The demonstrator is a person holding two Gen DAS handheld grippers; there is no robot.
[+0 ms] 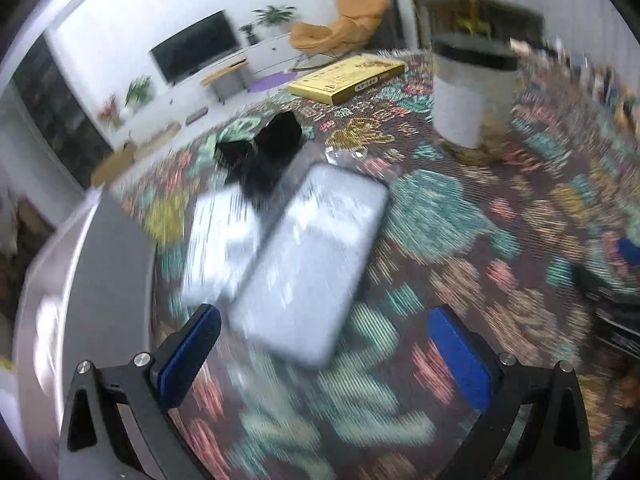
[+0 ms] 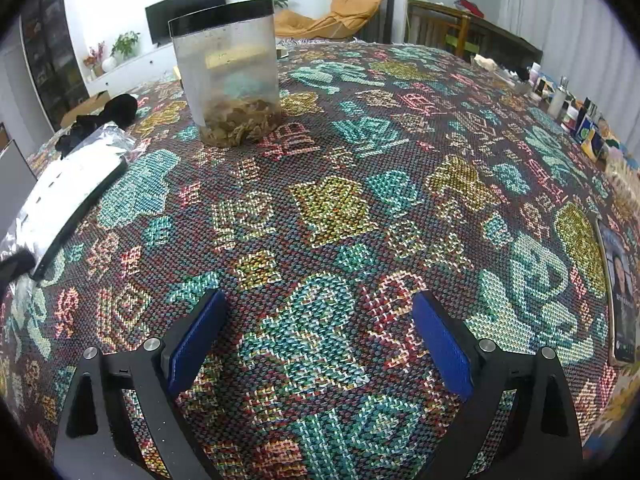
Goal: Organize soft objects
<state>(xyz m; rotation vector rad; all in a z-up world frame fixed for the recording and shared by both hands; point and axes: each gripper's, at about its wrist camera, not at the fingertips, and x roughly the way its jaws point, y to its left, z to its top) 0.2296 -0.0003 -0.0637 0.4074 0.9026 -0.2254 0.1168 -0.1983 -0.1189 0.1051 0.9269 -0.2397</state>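
Yellow box (image 1: 347, 77), label blurred, unreadable.

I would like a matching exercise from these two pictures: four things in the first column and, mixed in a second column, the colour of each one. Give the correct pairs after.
Things:
1. flat box
2. soft bundle
3. gripper pads
4. container rim

Colours:
A. blue
B. yellow
C. black, on a translucent body
D. black all over

Pairs: 1-B, 2-D, 3-A, 4-C. The box lies at the far side of the patterned cloth; the bundle lies near the left edge, behind the clear-wrapped white packages.
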